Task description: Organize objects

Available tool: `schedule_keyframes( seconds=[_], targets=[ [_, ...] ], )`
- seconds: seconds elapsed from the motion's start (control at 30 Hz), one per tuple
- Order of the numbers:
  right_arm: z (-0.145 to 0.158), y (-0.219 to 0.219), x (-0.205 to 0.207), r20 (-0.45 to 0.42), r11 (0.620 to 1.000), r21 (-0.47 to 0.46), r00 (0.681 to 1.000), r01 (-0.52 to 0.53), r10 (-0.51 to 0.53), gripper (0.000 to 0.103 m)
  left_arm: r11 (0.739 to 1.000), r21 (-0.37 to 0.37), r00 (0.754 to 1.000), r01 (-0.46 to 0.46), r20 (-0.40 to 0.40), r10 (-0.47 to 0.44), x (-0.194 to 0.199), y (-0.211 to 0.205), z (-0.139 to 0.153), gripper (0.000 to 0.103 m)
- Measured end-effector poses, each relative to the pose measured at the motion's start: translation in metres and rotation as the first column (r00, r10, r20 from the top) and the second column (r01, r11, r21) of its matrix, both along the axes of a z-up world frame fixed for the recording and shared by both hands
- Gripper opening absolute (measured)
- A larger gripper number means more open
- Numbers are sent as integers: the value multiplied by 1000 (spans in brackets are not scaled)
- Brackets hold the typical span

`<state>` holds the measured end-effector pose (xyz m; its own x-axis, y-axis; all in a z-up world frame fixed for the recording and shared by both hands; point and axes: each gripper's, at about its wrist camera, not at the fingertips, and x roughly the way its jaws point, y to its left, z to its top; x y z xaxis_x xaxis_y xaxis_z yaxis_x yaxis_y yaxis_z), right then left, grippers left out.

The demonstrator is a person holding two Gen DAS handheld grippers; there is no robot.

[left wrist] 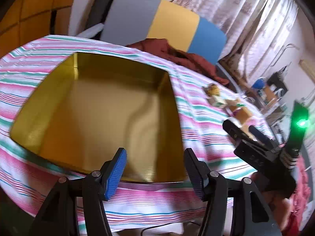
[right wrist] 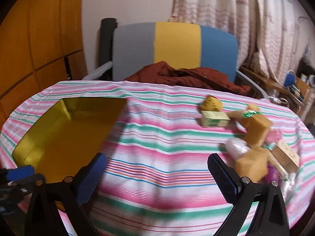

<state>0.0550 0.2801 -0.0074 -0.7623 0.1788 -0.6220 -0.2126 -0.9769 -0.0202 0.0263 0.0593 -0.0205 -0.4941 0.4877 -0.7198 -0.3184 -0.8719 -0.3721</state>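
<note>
Item one, nearest: my left gripper (left wrist: 155,169), jaws partly parted, nothing between the blue pads, hanging over the near edge of the gold tin.

Item two: my right gripper (right wrist: 157,177), jaws spread as wide as they go, empty, poised over bare striped cloth with the pile of goods just off its right finger.

Item three: striped tablecloth (right wrist: 157,137), pink, green and white, covering the whole table.

Item four: gold tin (left wrist: 94,106), open-topped, square, on the left part of the table; its inside shows only bare metal.

Item five: the goods to be sorted, all on the right side, well apart from the tin. Near right: a tan block (right wrist: 251,167), a whitish wrapped piece (right wrist: 235,147), a pale printed box (right wrist: 286,154), something purple half hidden below. Further back: a second tan block (right wrist: 258,130), a small yellow-green carton (right wrist: 214,119), a round yellow lump (right wrist: 211,103). Motion blur here; I take the wrapped piece for plastic but cannot be sure.

Item six, far edge: a dark red garment (right wrist: 187,76) heaped at the table's rim.

Item seven, farthest: chair back (right wrist: 175,45) in grey, yellow and blue panels, curtains (right wrist: 236,15) beyond to the right.
</note>
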Motion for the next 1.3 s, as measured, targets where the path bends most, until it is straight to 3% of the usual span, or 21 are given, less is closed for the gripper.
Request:
schedule_keyframes(
  seconds=[0.17,0.3,0.57,0.63,0.83,0.9,1.1,1.3],
  targets=[
    [0,51,23,-23,992,19,992,123,-122,103,996,-27,995,90,-45,-91,8,35,6,61],
    [-3,93,46,-40,974,19,974,225,-224,103,986,-35,986,164,-20,-165,11,57,6,61],
    [-13,196,102,-73,870,-23,867,492,-493,99,955,-78,958,285,6,-285,19,104,-2,62],
    [-21,211,105,-51,865,-14,864,501,-501,96,948,-78,951,309,24,-308,18,112,-4,62],
    [-45,233,110,-5,895,-8,895,447,-447,90,926,-55,928,373,42,-371,15,137,-7,63],
    [-51,238,114,-9,897,-15,897,441,-442,89,918,-57,919,393,38,-392,15,146,-7,67],
    [-68,251,119,-14,902,-46,903,428,-429,68,872,-78,874,484,1,-485,17,187,-8,72],
    [-73,253,126,-37,900,-82,901,429,-433,63,835,-102,835,541,-53,-547,14,234,-18,79]
  ],
)
